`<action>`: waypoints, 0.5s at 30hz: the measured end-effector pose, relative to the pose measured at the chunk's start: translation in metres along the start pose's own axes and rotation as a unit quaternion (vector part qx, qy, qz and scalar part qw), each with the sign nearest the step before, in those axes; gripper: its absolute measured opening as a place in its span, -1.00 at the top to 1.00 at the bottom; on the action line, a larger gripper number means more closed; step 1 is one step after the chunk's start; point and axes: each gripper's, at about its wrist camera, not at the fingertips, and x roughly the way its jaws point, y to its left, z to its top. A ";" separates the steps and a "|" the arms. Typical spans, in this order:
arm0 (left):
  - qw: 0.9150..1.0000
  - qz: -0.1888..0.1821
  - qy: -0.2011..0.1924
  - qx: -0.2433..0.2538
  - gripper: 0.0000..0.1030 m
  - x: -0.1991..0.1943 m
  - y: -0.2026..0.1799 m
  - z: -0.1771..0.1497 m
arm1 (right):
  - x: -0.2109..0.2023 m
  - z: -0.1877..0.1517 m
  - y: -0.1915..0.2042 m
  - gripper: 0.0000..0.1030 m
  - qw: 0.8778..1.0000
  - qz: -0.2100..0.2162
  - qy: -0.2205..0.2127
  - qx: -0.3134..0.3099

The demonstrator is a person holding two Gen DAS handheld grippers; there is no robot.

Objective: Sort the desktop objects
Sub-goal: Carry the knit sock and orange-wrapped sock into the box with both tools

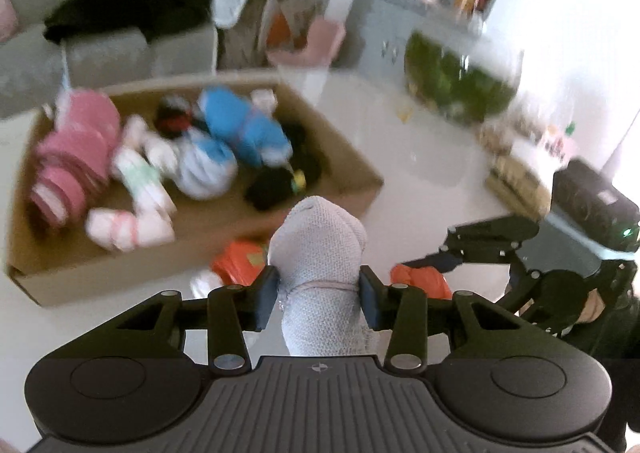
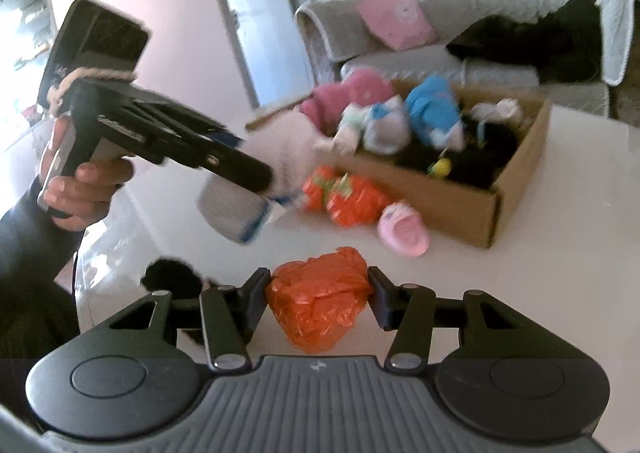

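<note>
In the left wrist view my left gripper (image 1: 319, 293) is shut on a rolled grey sock bundle (image 1: 320, 245), held above the white table (image 1: 420, 189). The right wrist view shows that same gripper (image 2: 260, 181) in a hand at the left, the grey bundle (image 2: 232, 209) hanging from it. My right gripper (image 2: 318, 293) is shut on a crumpled orange plastic bag (image 2: 316, 313) low over the table. An open cardboard box (image 1: 352, 157) holds pink, blue, white and black soft items; it also shows at the right (image 2: 440, 197).
In front of the box lie an orange bundle (image 2: 348, 201) and a pink slipper-like item (image 2: 404, 229). A black fluffy thing (image 2: 172, 277) sits by my right gripper's left finger. Behind the table stands a grey sofa (image 2: 500, 13) with a pink cushion and dark clothing.
</note>
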 end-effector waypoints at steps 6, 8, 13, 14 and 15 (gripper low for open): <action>0.993 0.039 -0.107 -0.037 0.03 -0.052 0.023 0.009 | -0.045 0.019 -0.025 0.07 0.993 -0.054 -0.095 0.046; 0.987 0.052 -0.142 -0.056 0.03 -0.068 0.034 0.010 | -0.060 0.025 -0.036 0.07 0.986 -0.082 -0.128 0.065; 0.965 0.086 -0.218 -0.120 0.03 -0.097 0.060 0.013 | -0.077 0.035 -0.056 0.07 0.971 -0.122 -0.179 0.101; 0.961 0.091 -0.227 -0.131 0.03 -0.100 0.066 0.013 | -0.077 0.036 -0.059 0.07 0.969 -0.125 -0.184 0.106; 0.956 0.097 -0.235 -0.145 0.03 -0.104 0.072 0.013 | -0.077 0.038 -0.062 0.07 0.968 -0.126 -0.189 0.110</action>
